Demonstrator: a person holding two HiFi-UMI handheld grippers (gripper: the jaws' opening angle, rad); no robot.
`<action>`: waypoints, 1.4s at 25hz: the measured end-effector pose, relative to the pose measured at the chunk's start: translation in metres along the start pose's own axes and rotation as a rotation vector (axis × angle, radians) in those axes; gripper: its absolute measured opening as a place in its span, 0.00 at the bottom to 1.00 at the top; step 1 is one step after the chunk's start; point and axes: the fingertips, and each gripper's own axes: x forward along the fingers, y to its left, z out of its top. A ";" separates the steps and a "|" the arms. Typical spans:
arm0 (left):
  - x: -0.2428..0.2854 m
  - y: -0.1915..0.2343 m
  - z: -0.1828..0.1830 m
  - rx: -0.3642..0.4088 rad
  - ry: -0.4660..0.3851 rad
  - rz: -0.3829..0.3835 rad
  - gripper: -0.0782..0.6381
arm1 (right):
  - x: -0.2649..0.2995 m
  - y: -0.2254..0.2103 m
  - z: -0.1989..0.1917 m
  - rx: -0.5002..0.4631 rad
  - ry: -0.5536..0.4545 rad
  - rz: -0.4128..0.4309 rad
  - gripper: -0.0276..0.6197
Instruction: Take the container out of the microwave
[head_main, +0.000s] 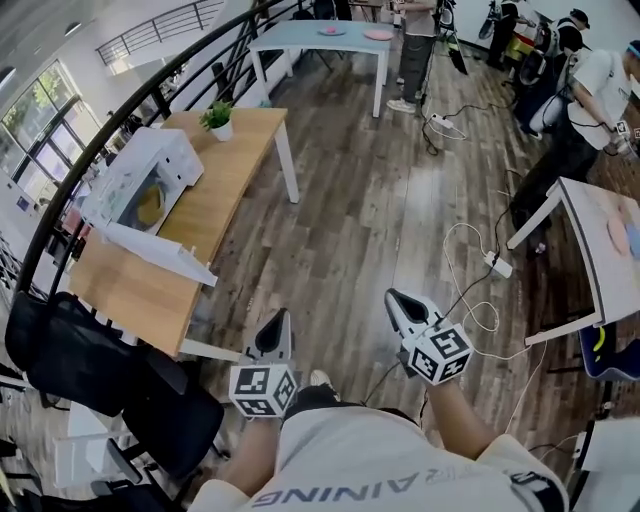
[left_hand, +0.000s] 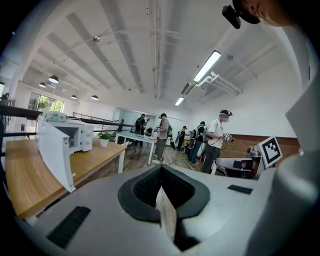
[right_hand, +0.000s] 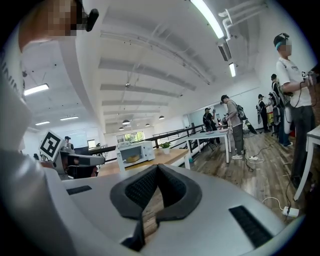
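Note:
A white microwave (head_main: 150, 180) stands on a wooden table (head_main: 235, 170) at the left, its door (head_main: 165, 250) swung open. Inside it sits a yellowish container (head_main: 148, 207). Both grippers hang in front of the person, over the floor and well short of the table. The left gripper (head_main: 283, 316) is shut and holds nothing; the right gripper (head_main: 393, 297) is shut and empty too. The left gripper view has the microwave (left_hand: 77, 136) and its open door (left_hand: 52, 152) at the left, beyond the shut left gripper (left_hand: 161, 168). Past the right gripper (right_hand: 158, 166), the right gripper view shows the microwave (right_hand: 134, 151) with the container (right_hand: 132, 159) inside.
A small potted plant (head_main: 218, 120) stands on the wooden table's far end. Black chairs (head_main: 70, 350) crowd the table's near left side. White cables and a power strip (head_main: 495, 265) lie on the floor at the right, by another table (head_main: 600, 250). Several people stand at the back.

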 end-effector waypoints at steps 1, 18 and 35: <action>0.011 0.009 0.007 0.006 -0.005 -0.006 0.15 | 0.013 -0.003 0.004 -0.006 0.000 -0.004 0.08; 0.106 0.131 0.044 -0.039 0.023 0.029 0.15 | 0.194 -0.029 0.043 -0.060 0.061 0.067 0.08; 0.262 0.158 0.104 -0.078 -0.066 0.331 0.15 | 0.361 -0.174 0.097 -0.055 0.091 0.319 0.08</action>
